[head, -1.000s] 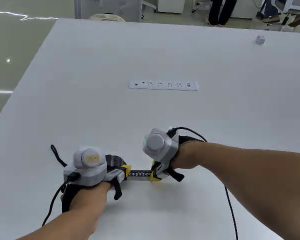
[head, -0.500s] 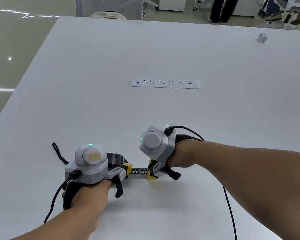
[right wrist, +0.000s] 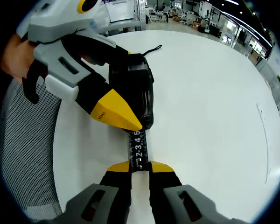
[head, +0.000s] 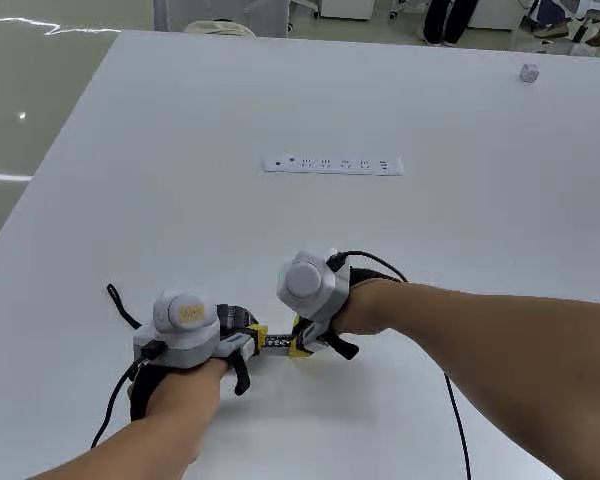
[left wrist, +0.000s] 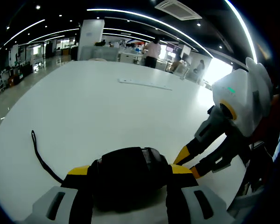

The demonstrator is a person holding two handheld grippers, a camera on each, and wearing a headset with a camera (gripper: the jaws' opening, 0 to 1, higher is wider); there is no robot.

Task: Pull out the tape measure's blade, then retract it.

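Note:
The black tape measure case [left wrist: 129, 179] rests on the white table, with my left gripper [left wrist: 129, 173] shut on it; the case [right wrist: 133, 88] also appears in the right gripper view. A short stretch of numbered blade [right wrist: 137, 148] sticks out of the case toward my right gripper [right wrist: 139, 167], which is shut on the blade's end. In the head view the left gripper [head: 248, 338] and right gripper [head: 296, 346] sit close together near the table's front edge, with the blade [head: 274, 342] bridging the small gap. The case's black wrist strap [left wrist: 39, 154] trails to the left.
A white power strip [head: 333, 165] lies flat at mid-table. A small grey object [head: 528, 72] sits far back right. Gripper cables [head: 118, 305] trail on the table near my hands. The white table [head: 180, 200] stretches wide beyond the grippers.
The gap between the two grippers has shrunk: the right gripper has drifted left toward the case and less blade is out. The left gripper has stayed on the case.

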